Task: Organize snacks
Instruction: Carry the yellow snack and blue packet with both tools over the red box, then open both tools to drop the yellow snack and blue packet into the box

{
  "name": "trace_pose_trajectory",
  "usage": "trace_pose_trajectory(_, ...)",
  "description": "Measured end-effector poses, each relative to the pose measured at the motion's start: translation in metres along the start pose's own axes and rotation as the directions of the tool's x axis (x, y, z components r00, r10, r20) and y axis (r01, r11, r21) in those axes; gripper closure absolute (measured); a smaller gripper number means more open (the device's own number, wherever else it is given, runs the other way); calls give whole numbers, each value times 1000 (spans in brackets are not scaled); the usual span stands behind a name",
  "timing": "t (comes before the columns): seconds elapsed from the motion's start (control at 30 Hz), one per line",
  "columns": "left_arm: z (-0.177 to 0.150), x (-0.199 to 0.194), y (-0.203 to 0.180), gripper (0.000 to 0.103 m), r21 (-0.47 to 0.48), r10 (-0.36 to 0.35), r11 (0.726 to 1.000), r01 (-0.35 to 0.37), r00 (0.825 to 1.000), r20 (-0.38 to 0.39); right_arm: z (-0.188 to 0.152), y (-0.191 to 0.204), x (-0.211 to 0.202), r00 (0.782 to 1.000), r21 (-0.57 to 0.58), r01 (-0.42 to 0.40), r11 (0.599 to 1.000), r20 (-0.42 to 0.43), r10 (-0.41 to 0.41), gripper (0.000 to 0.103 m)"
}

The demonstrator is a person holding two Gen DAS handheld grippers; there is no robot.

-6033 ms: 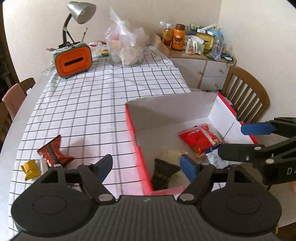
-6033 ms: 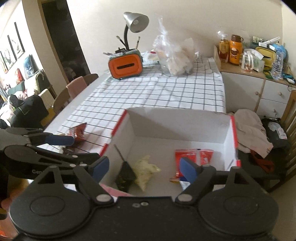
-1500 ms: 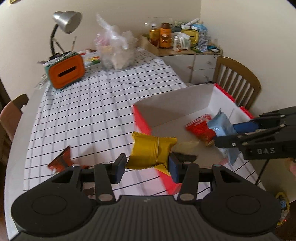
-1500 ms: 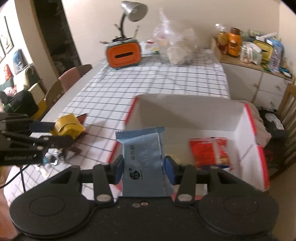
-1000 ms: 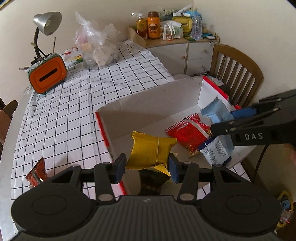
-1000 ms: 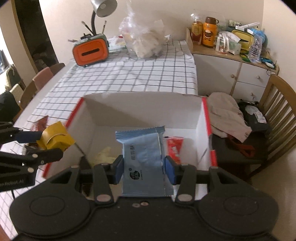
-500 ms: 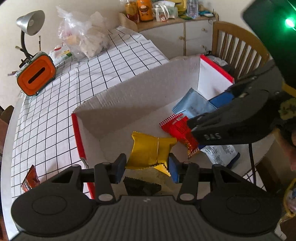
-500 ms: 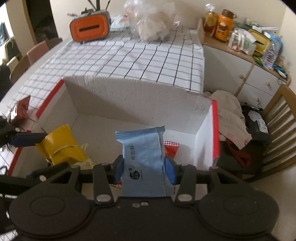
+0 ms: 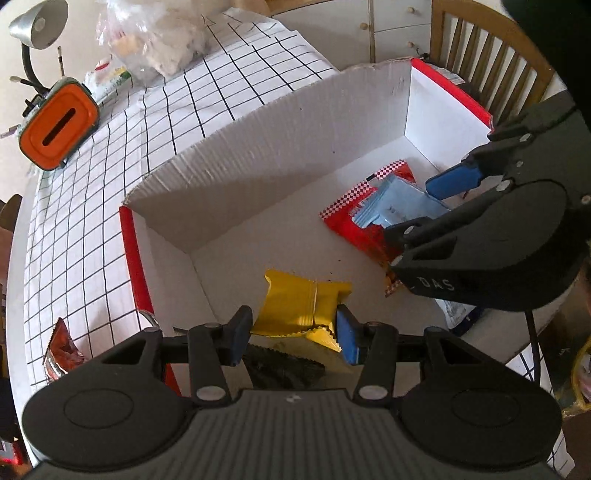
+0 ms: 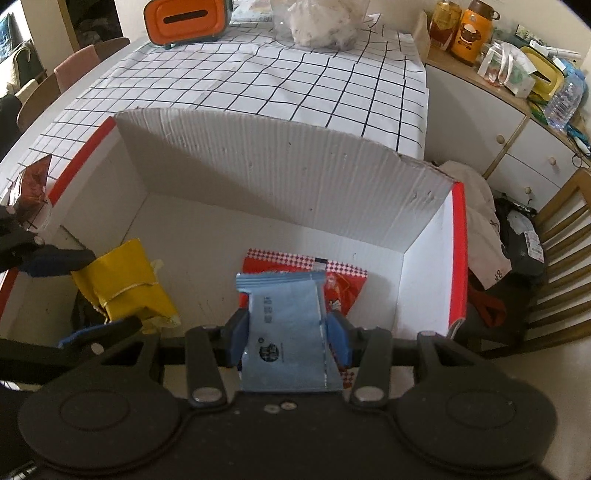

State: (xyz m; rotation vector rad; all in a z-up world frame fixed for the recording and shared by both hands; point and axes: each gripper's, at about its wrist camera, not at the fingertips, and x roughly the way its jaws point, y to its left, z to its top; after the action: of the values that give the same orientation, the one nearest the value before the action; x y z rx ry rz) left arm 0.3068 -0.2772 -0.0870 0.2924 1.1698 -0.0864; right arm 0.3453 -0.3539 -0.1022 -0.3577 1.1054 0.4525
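Note:
My left gripper (image 9: 293,334) is shut on a yellow snack packet (image 9: 301,306) and holds it low inside the white cardboard box with red edges (image 9: 258,122). My right gripper (image 10: 289,338) is shut on a light blue snack packet (image 10: 286,332), also inside the box (image 10: 280,173), above a red checked packet (image 10: 340,286). The yellow packet (image 10: 123,286) and the left gripper show at the left in the right wrist view. A dark packet (image 9: 280,365) lies on the box floor under the left gripper.
A red-brown packet (image 9: 61,345) lies on the checked tablecloth (image 9: 92,192) left of the box. An orange tissue holder (image 9: 57,127), a lamp (image 9: 33,26) and a plastic bag (image 9: 155,37) stand at the far end. A wooden chair (image 9: 491,55) is right of the box.
Both grippers have moved forward and down into the box with their packets. The blue packet now hangs over the red checked packet.

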Motion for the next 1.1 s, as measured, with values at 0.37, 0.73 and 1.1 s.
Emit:
trace_pose_trajectory(0.37, -2, -6, 0, 50, -22, -3, 1000, 3, 1000, 21, -11, -5, -21, 997, 27, -65, 998, 31, 64, 57)
trace_pose_trajectory(0.73, -17, -34, 14, 44, -107, -51, 992, 62, 993, 105, -31, -6, -63, 986, 44, -134, 990, 108, 129, 57)
trace_pose_trajectory(1.1, -47, -78, 39, 37, -186, -55, 978, 98, 973, 224, -41, 10, -105, 961, 49, -201, 978, 203, 187, 54)
